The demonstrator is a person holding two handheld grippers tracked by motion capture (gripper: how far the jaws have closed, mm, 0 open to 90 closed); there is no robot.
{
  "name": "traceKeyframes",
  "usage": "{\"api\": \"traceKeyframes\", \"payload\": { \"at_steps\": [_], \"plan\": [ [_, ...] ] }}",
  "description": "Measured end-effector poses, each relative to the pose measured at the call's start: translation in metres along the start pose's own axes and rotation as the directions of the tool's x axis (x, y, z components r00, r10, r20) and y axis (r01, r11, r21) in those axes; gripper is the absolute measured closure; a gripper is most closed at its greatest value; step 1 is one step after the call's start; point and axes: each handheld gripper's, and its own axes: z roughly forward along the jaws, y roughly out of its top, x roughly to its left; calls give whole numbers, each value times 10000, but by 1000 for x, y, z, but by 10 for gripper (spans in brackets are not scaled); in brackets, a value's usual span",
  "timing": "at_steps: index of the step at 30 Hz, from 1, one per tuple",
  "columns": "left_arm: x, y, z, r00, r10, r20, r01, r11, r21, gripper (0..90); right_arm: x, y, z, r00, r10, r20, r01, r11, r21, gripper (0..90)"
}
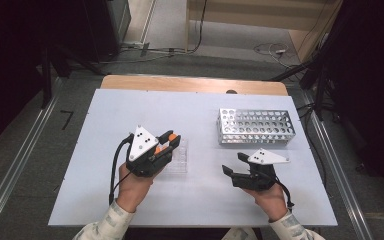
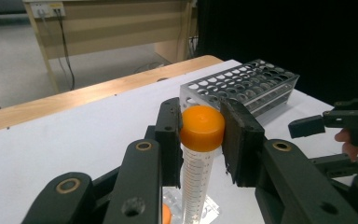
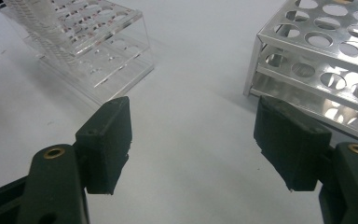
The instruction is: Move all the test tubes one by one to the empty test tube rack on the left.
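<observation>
Clamped on the orange cap (image 2: 202, 127), left hand-held gripper (image 2: 201, 140) held a light, slippery, graduated centrifuge tube (image 2: 193, 179); right hand-held gripper (image 3: 193, 140) gaped empty.

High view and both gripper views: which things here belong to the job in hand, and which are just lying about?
In the job:
- left gripper, shut on the orange-capped tube
- clear rack, under that tube
- metal rack, holes empty where visible
- right gripper, open and holding nothing

Lying about:
- cables on the floor beyond the table
- wooden desk farther off
</observation>
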Motion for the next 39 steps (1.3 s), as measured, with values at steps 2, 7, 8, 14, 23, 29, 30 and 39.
{"api": "traceKeyframes", "payload": {
  "at_steps": [2,7,8,14,23,29,30,39],
  "plan": [
    [1,-1,1,10000,-8,-62,8,10000,29,699,0,0,1,10000,24,-2,-24,10000,10,266],
    [3,-6,6,9999,35,-151,-32,9999,155,699,1,-1,1,10000,53,-40,-53,10000,33,266],
    [3,-7,7,9999,26,-160,-24,9999,161,699,1,-1,1,10000,47,-38,-47,10000,32,266],
    [4,-12,11,9998,26,-177,-22,9998,204,699,0,-1,1,10000,55,-35,-55,10000,55,266],
    [5,-21,16,9998,116,-149,-108,9987,499,698,1,-1,1,9999,6,-103,-5,10000,38,266],
    [4,-28,18,9999,146,-57,-142,9975,693,696,1,-1,1,9999,-19,-112,19,10000,48,266],
    [4,-29,18,9998,197,-55,-192,9971,742,696,1,-1,1,9999,-21,-118,21,10000,54,266],
    [4,-34,21,9996,271,20,-272,9948,986,695,2,-2,3,9999,-47,-144,49,9999,98,266]
  ]
}}
